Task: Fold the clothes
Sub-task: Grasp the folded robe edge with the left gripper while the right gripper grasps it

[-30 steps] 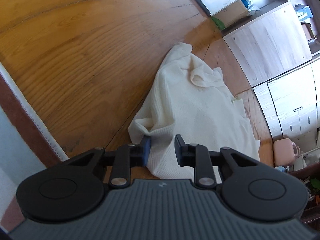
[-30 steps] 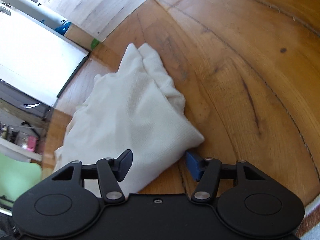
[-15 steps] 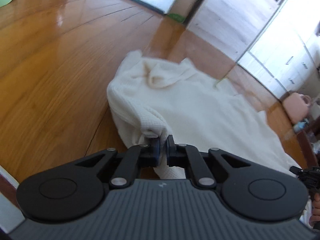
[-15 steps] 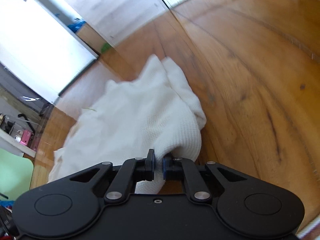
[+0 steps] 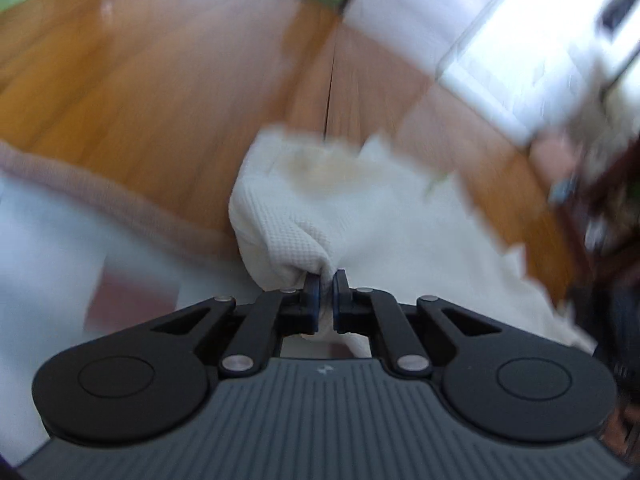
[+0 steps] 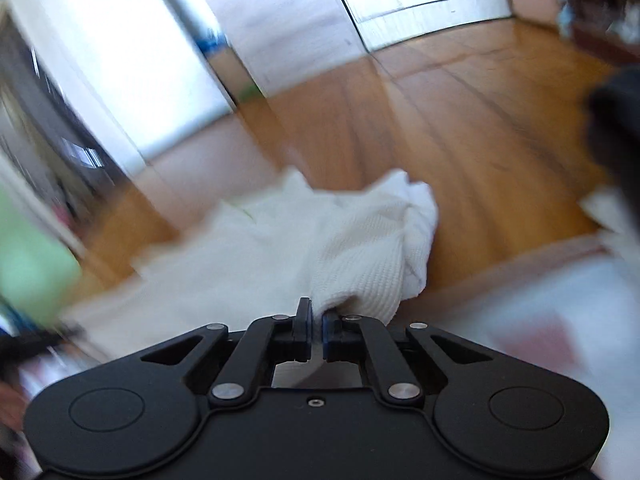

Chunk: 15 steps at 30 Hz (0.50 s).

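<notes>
Presently, white waffle-knit garment point(image 5: 360, 216) on wooden floor point(image 5: 140, 92), long axis running away from both cameras, left gripper point(image 5: 325, 294) clamped on one near corner, right gripper point(image 6: 317, 330) clamped on another, pink-edged mat point(image 5: 100, 196) nearer, left view alone showing neckline hollow.

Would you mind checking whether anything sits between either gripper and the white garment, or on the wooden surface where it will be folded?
Nothing visible does. The left gripper and the right gripper are each already shut on a corner of the white garment, and the wooden surface around it looks bare, though both views are blurred.
</notes>
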Each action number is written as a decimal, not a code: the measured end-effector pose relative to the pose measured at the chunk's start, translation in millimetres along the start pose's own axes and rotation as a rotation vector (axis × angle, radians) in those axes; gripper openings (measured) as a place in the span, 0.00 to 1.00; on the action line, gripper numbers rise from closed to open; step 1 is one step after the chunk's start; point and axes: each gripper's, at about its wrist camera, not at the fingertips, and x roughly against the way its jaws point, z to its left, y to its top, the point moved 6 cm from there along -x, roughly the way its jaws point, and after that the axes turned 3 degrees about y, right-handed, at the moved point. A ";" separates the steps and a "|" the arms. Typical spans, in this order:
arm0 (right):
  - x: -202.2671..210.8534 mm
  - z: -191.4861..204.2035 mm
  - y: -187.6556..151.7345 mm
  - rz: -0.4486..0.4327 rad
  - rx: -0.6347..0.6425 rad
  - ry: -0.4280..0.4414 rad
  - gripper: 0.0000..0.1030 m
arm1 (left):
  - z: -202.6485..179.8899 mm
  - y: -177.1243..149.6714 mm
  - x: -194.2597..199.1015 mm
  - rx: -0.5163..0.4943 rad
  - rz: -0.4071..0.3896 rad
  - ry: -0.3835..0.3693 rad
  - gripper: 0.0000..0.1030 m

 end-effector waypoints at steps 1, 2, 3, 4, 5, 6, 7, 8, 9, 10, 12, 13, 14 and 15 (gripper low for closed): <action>3.2 -9.8 -17.7 0.015 0.007 -0.038 0.04 | 1.5 -18.9 -9.3 -0.023 0.070 0.046 0.05; 2.7 -22.0 -32.1 0.032 -0.031 -0.043 0.04 | 2.1 -26.4 -13.6 -0.026 0.110 0.058 0.05; 1.2 -32.4 -40.9 0.043 -0.087 -0.034 0.04 | 1.6 -26.6 -13.3 -0.016 0.122 0.047 0.05; 3.8 -36.9 -43.0 0.036 -0.128 -0.017 0.04 | -0.1 -21.5 -6.7 -0.006 0.108 0.029 0.05; 13.0 -32.3 -37.6 0.008 -0.124 0.006 0.04 | -4.1 -13.0 8.9 -0.015 0.057 0.016 0.05; 25.5 -22.3 -28.1 -0.031 -0.086 0.034 0.04 | -9.3 -5.6 27.6 -0.042 -0.007 0.011 0.05; 38.3 -12.3 -18.8 -0.070 -0.048 0.062 0.03 | -13.9 -1.4 44.5 -0.068 -0.054 0.018 0.05; 49.2 -3.1 -10.3 -0.092 -0.008 0.069 0.03 | -16.0 -2.9 56.2 -0.083 -0.072 0.031 0.05; 57.3 2.4 -6.0 -0.094 0.024 0.060 0.03 | -16.3 -6.9 64.7 -0.088 -0.079 0.041 0.05; 64.3 5.3 -5.1 -0.090 0.045 0.055 0.03 | -15.6 -11.1 67.4 -0.086 -0.066 0.049 0.05; 67.8 1.1 -13.1 -0.053 0.081 0.009 0.03 | -9.9 -28.7 55.6 -0.079 0.029 0.047 0.05; 63.0 -6.5 -24.4 -0.013 0.078 -0.019 0.03 | -5.7 -39.5 45.2 -0.080 0.100 0.049 0.05; 55.1 -15.8 -37.3 0.037 0.063 -0.047 0.03 | -3.6 -46.3 37.7 -0.086 0.153 0.056 0.05; 47.6 -22.6 -48.5 0.075 0.051 -0.067 0.03 | -3.1 -49.7 32.6 -0.098 0.189 0.068 0.05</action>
